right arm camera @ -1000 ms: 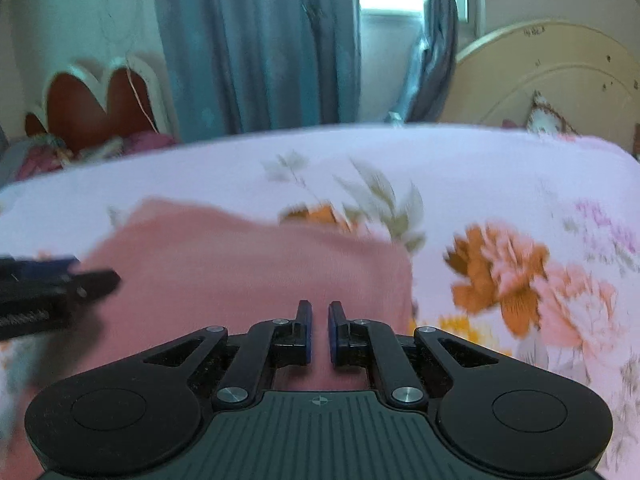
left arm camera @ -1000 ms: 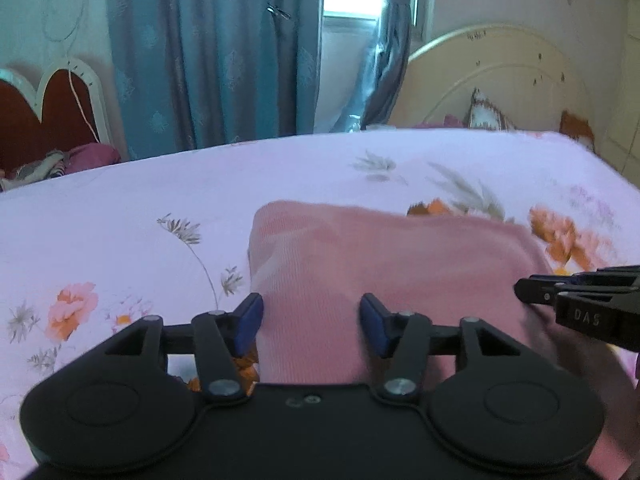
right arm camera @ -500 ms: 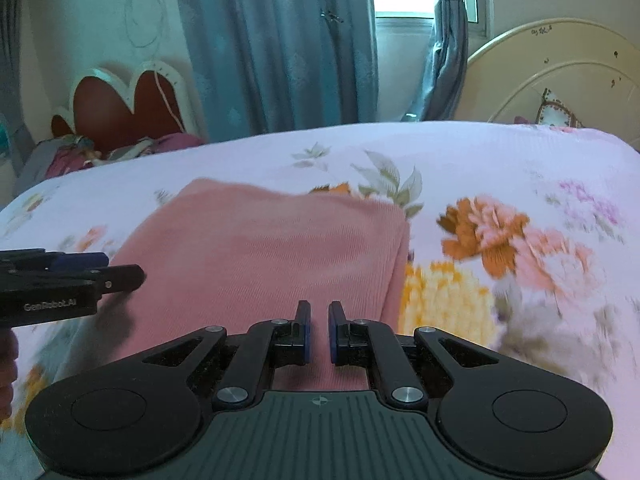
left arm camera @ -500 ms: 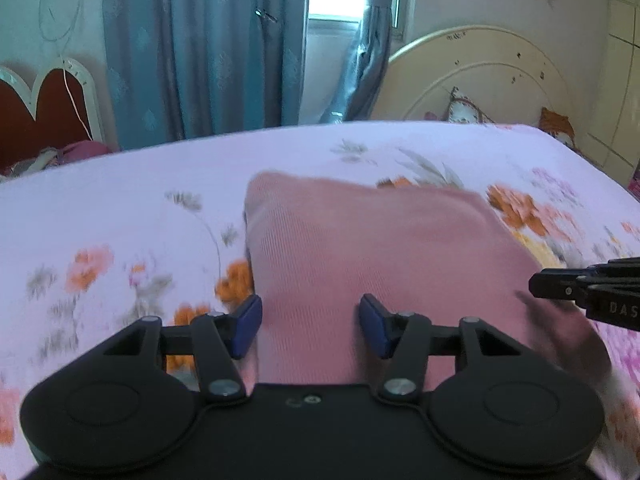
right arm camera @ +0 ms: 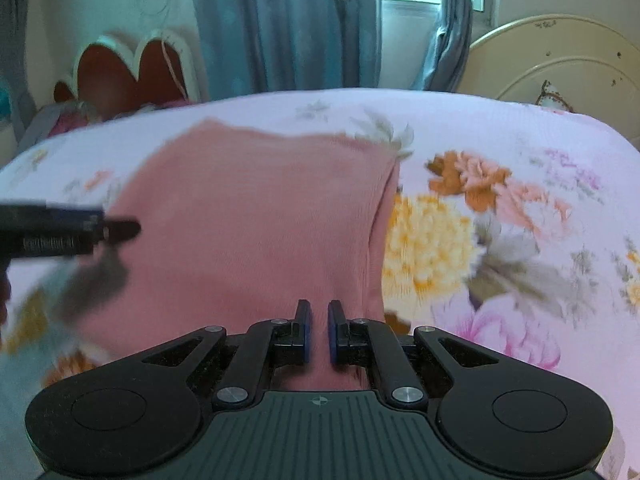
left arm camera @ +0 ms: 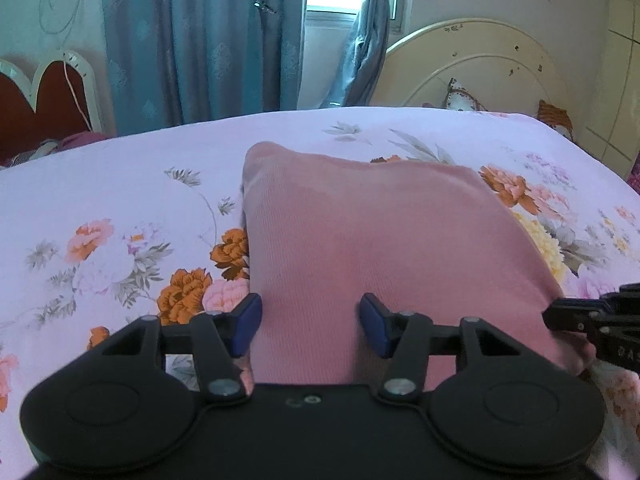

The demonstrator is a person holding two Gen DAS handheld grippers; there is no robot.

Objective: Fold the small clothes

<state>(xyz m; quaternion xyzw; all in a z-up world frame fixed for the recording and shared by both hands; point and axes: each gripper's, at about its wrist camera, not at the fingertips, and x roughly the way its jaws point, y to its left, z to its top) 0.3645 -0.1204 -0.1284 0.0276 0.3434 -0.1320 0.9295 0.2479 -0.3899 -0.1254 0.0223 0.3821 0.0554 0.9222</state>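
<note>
Right gripper (right arm camera: 318, 330) pinching pink cloth (right arm camera: 256, 216) near edge; left gripper (left arm camera: 310, 322) half-open, straddling it

Bed (left arm camera: 120, 184) with floral pink sheet; a folded pink garment (left arm camera: 380, 248) lies flat at its middle.

A home bedroom: a bed with a flowered sheet (left arm camera: 120, 184), a headboard (left arm camera: 476, 68) and window curtains (left arm camera: 200, 40)

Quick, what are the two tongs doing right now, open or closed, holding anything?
Left tongs: half open, pink cloth between them; grip cannot be told.
Right tongs: shut on the pink cloth's near edge.
</note>
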